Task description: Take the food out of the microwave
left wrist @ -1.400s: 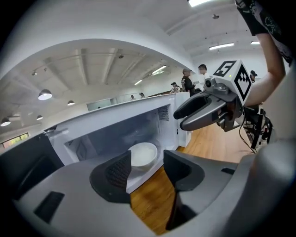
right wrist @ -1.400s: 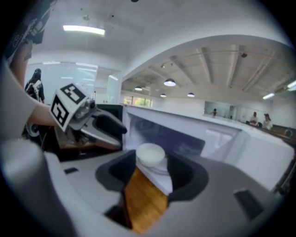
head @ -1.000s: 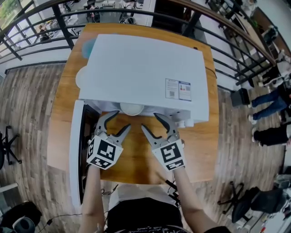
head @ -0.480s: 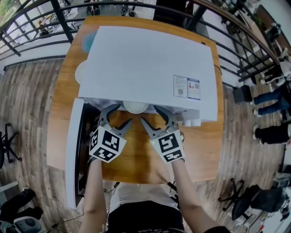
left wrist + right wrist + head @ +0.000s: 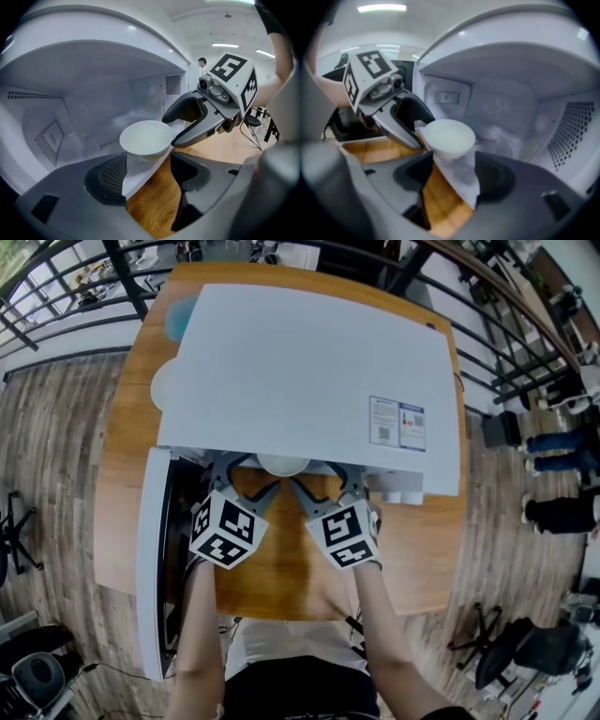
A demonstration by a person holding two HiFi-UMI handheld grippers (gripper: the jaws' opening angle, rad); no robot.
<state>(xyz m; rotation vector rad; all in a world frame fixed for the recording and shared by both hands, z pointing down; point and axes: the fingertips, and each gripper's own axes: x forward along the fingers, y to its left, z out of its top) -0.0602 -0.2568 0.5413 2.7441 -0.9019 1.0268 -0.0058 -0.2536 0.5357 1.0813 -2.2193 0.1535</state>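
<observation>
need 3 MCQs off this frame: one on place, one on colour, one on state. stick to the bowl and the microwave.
1. Where is the bowl relative to the microwave?
A. On the table in front of it
B. Inside it, at the front of the cavity
C. On top of it

2. What colour is the bowl?
A. White
B. Blue
C. Black

3. What state is the door in?
A. Shut
B. Swung open to one side
C. Taken off

Answers:
1 B: both gripper views show it on the cavity floor near the front edge.
2 A: it looks white in every view.
3 B: the head view shows it standing out at the cavity's left.
</observation>
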